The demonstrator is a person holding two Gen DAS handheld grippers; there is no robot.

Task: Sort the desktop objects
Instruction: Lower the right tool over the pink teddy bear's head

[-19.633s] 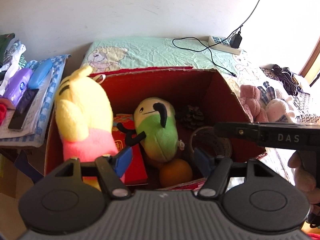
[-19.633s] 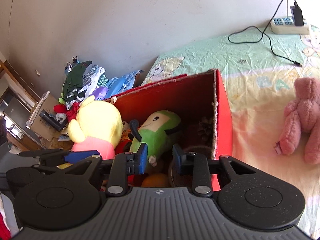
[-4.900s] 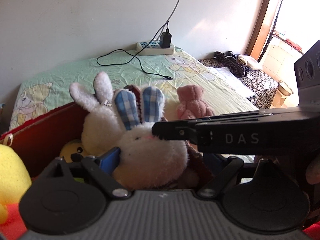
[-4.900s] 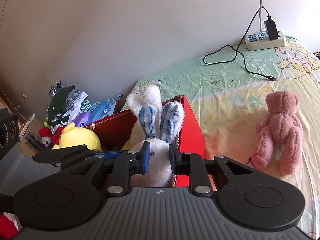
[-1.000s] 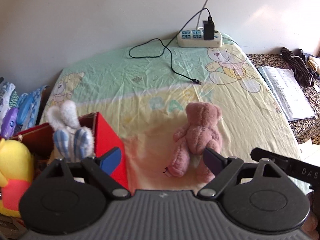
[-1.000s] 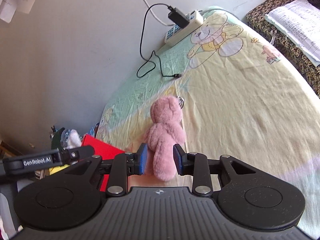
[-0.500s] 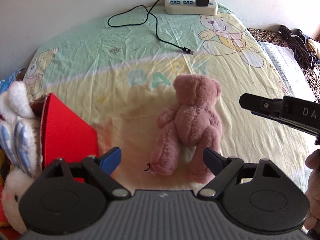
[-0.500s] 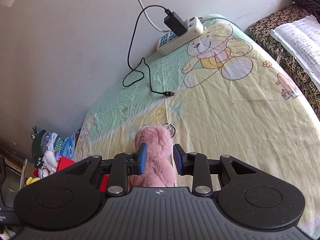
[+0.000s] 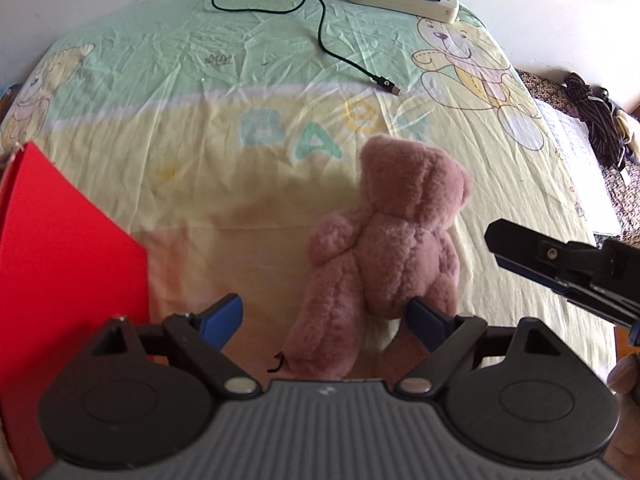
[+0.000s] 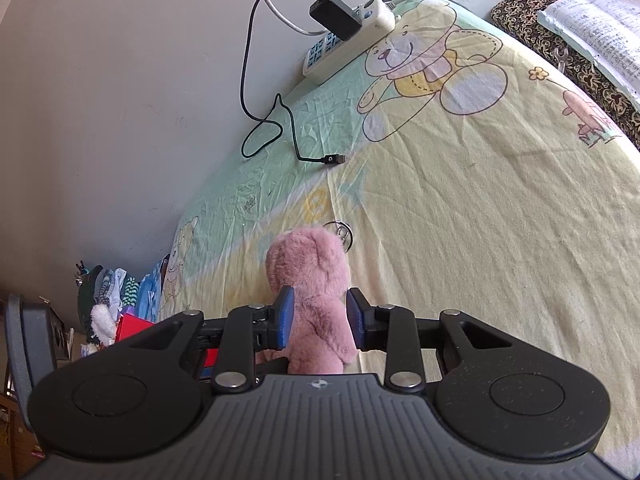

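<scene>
Both claws moved closer to pink bear (image 9: 384,236) on bed (image 9: 240,92). Left claw (image 9: 324,316) spread wide; right claw (image 10: 320,316) straddles bear, contact unclear.

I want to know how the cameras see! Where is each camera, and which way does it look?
Left wrist: on the left gripper, looking down at the pink teddy bear on the bed sheet; fingers apart, a hand at the edge.
Right wrist: on the right gripper, looking along the bed; fingers flank the bear.
Both show bear, power strip, red box.
</scene>
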